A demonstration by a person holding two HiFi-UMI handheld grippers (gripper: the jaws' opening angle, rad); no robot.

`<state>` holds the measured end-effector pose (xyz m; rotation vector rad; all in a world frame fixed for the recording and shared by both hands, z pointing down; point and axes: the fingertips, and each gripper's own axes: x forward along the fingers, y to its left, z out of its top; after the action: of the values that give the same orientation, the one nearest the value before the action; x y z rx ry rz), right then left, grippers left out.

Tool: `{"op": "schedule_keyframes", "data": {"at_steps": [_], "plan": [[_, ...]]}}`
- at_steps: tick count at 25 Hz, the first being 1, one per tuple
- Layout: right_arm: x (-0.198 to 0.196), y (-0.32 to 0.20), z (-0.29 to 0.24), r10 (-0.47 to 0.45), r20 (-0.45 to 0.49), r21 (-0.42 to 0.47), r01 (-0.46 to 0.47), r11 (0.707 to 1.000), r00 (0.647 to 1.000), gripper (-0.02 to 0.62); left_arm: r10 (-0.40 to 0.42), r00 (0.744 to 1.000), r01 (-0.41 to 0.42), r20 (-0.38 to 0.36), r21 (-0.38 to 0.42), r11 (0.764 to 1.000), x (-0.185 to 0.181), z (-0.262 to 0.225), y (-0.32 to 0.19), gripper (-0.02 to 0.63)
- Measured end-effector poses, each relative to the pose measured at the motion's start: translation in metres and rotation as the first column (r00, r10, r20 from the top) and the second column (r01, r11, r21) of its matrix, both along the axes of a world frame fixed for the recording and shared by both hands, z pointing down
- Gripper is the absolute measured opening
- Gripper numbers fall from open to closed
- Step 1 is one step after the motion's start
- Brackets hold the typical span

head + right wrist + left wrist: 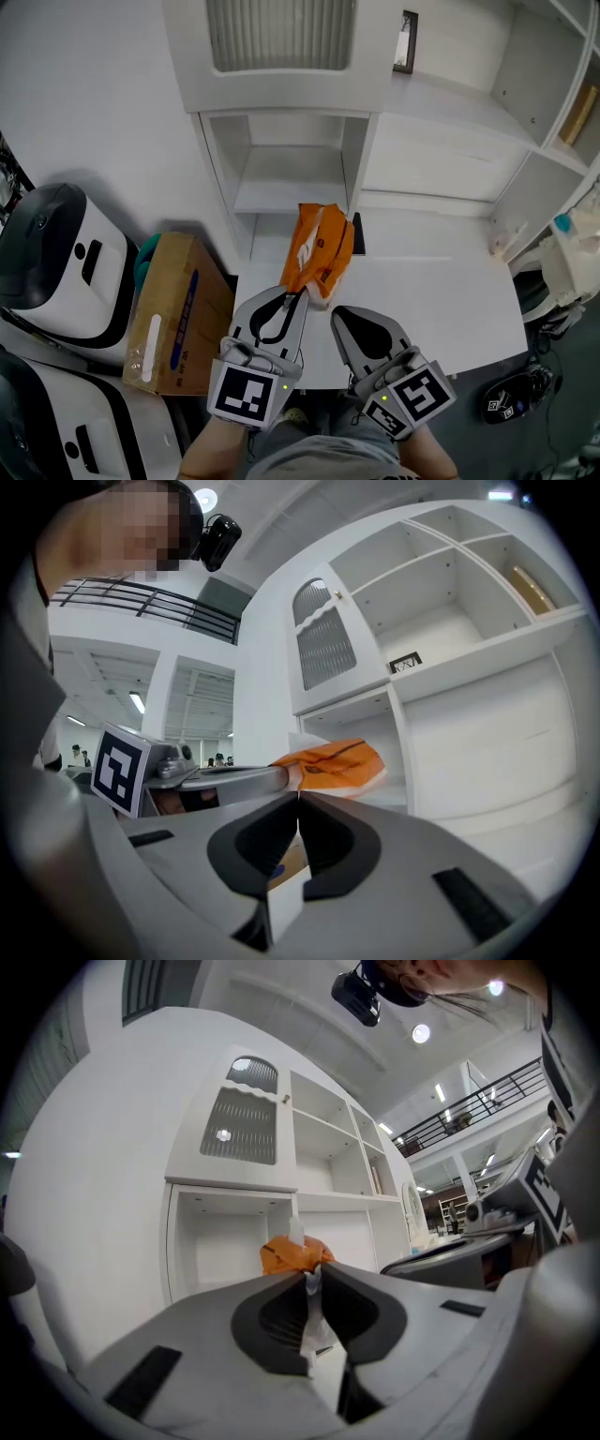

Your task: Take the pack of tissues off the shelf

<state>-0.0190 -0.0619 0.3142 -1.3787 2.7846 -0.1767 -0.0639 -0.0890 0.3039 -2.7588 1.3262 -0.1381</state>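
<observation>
The orange pack of tissues (319,246) is just in front of the shelf's low open cubby (291,178), over the white table (431,300). My left gripper (298,298) is shut on the pack's near white edge. In the left gripper view the white wrapper is pinched between the jaws (309,1283), with the orange pack (292,1253) beyond the tips. My right gripper (337,314) is beside it on the right, shut with nothing in it (298,799). From the right gripper view the pack (337,761) sticks out past the left gripper (234,778). Whether the pack rests on the table I cannot tell.
A cardboard box (173,314) stands on the floor left of the table, next to white and black machines (56,262). A small black framed item (406,42) stands on an upper shelf. A dark flat thing (359,234) lies behind the pack. Headphones (511,398) lie on the floor at right.
</observation>
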Motion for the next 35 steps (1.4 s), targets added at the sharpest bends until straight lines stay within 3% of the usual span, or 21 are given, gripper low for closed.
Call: {"op": "schedule_keyframes", "data": {"at_steps": [35], "plan": [[0.037, 0.070, -0.002, 0.241, -0.014, 0.044, -0.240, 0.970, 0.970, 0.008, 0.240, 0.971, -0.240, -0.002, 0.036, 0.970, 0.043, 0.001, 0.070, 0.044]]}}
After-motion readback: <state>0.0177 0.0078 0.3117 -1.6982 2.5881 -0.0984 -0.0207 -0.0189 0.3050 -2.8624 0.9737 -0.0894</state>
